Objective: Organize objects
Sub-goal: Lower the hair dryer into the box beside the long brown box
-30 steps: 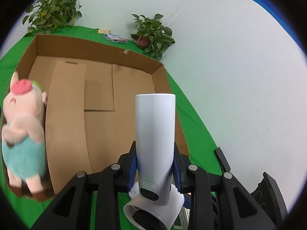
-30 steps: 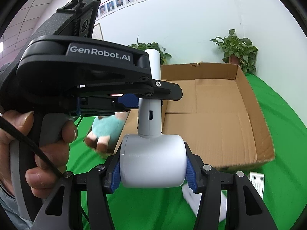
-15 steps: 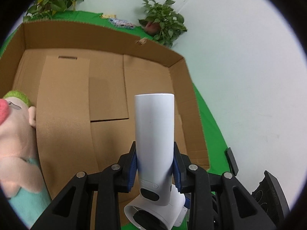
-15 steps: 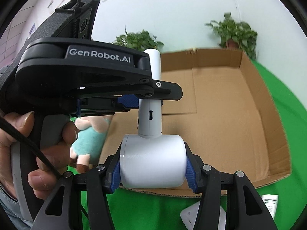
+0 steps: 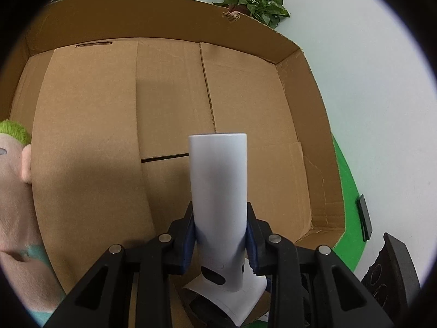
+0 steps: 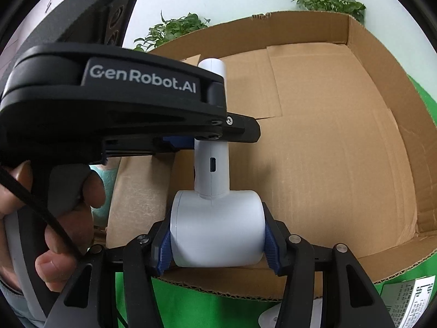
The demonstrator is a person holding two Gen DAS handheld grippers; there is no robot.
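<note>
1. The cardboard box fills most of both views; its floor is bare as far as I can see, so I judge nothing is packed yet.
2. A plush pig sits at the left edge of my left view, at the box's near left side; whether it is inside the box I cannot tell.
3. The white handheld device hangs over the box floor at lower centre of both views; it is not set down yet.
4. My right gripper pinches its fat barrel; my left gripper pinches its slim handle.
5. Left to do, I reckon: lower it in, let go, then fetch the leaflet at lower right.
</note>
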